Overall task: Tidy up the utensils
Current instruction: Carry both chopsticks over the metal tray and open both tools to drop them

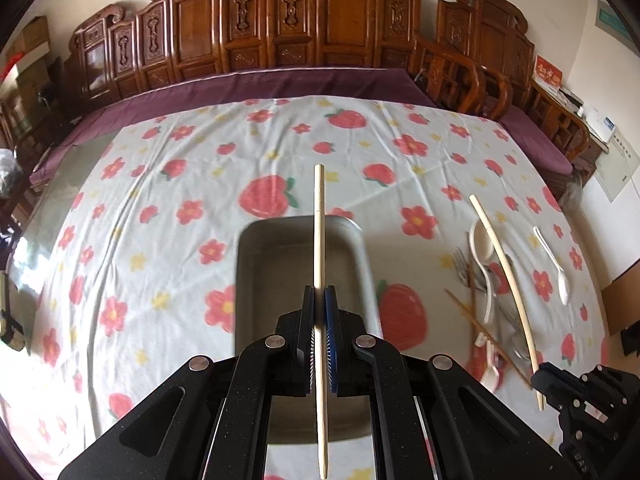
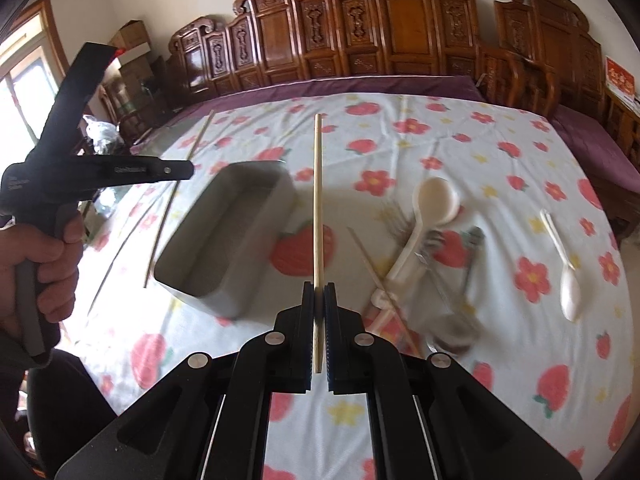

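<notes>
1. Nearest the left wrist camera, the left gripper (image 1: pixel 320 300) has its black jaws clamped on a pale, slender wooden chopstick (image 1: pixel 319 216), which runs straight out past the fingertips and back toward the lens.
2. Below that chopstick sits a grey rectangular metal tray (image 1: pixel 260 264), on the flowered white tablecloth (image 1: pixel 160 200) near the table's near edge.
3. From the right wrist camera, the right gripper (image 2: pixel 319 300) is likewise closed on a second light wooden chopstick (image 2: pixel 317 200), which points away toward the far edge.
4. A person's hand (image 2: pixel 44 264) grips the left tool's handle at the left of that view.
5. To the right of the tray lies a loose heap: a cream plastic ladle-shaped spoon (image 2: pixel 434 204), metal forks (image 2: pixel 400 224), a thin brown chopstick (image 2: pixel 374 268) and what may be a metal spoon, too blurred to be sure.
6. A small white plastic spoon (image 2: pixel 568 280) lies apart, nearer the table's right edge.
7. Carved dark-wood furniture (image 1: pixel 280 20) stands beyond the far edge.
</notes>
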A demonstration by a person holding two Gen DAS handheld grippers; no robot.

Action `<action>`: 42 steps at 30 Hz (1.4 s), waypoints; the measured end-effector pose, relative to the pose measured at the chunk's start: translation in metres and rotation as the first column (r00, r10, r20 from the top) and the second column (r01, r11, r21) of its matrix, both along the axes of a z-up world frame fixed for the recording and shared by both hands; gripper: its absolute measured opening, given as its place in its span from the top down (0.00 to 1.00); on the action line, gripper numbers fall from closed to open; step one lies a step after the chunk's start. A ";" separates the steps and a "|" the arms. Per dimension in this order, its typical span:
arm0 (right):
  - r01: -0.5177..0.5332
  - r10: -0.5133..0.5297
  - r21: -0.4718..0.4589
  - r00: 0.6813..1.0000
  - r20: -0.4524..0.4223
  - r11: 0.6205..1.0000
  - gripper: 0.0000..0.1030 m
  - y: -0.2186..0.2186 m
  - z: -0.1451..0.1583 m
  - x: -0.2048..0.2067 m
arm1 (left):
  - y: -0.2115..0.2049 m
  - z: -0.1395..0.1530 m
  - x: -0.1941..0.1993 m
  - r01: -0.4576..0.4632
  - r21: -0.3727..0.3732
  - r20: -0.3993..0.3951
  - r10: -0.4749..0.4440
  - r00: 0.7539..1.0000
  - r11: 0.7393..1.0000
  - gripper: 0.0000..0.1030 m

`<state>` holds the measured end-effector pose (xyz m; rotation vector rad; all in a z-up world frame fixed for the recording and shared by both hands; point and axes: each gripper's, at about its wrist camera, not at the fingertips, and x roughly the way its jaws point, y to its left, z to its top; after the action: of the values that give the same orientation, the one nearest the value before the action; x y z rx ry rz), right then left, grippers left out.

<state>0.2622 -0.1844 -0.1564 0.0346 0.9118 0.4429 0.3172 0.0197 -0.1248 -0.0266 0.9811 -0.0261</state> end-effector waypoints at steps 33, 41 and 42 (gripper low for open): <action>-0.034 0.035 0.032 0.999 -0.031 0.999 0.94 0.066 -0.010 0.022 | 0.033 -0.061 0.022 0.008 -0.044 -0.049 -0.010 0.999 0.999 0.74; -0.048 0.050 0.063 0.998 -0.044 0.997 0.94 0.091 -0.016 0.032 | 0.058 -0.036 -0.018 -0.006 -0.027 0.038 0.007 0.999 1.000 0.72; -0.050 0.053 0.067 0.998 -0.046 0.996 0.94 0.096 -0.017 0.033 | 0.061 -0.034 -0.023 -0.011 -0.020 0.046 0.012 0.999 1.000 0.72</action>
<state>0.2954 -0.0885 -0.1734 0.0823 0.9466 0.5223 0.2945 0.0803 -0.1593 -0.0494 0.9345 -0.0261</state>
